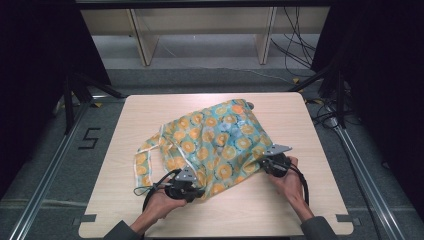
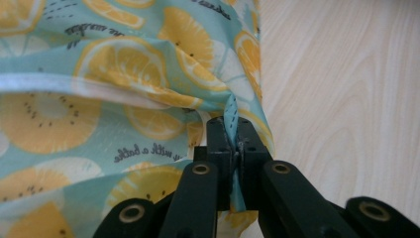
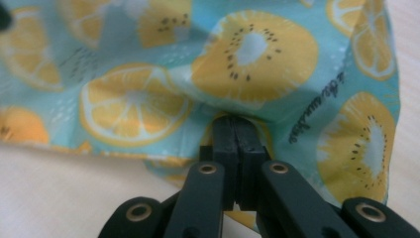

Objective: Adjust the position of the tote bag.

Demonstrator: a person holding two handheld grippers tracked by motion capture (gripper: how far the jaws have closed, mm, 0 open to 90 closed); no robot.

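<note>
A teal cloth bag [image 1: 220, 142] printed with yellow citrus slices lies crumpled on the light wooden table [image 1: 310, 200]. Its strap [image 1: 141, 167] loops out to the left. My left gripper [image 1: 198, 192] is at the bag's near edge, shut on a fold of the cloth [image 2: 231, 111] that runs between its jaws. My right gripper [image 1: 262, 161] is at the bag's near right corner. Its jaws are pressed together on the fabric [image 3: 257, 54], which drapes over their tips [image 3: 235, 130]. A person's hand holds each gripper.
Bare tabletop [image 2: 341, 99] lies to the right of the bag in the left gripper view and below it [image 3: 74, 188] in the right gripper view. Black cables [image 1: 150, 190] trail from the grippers. Beyond the table are shelf legs [image 1: 142, 45] and floor cables [image 1: 295, 45].
</note>
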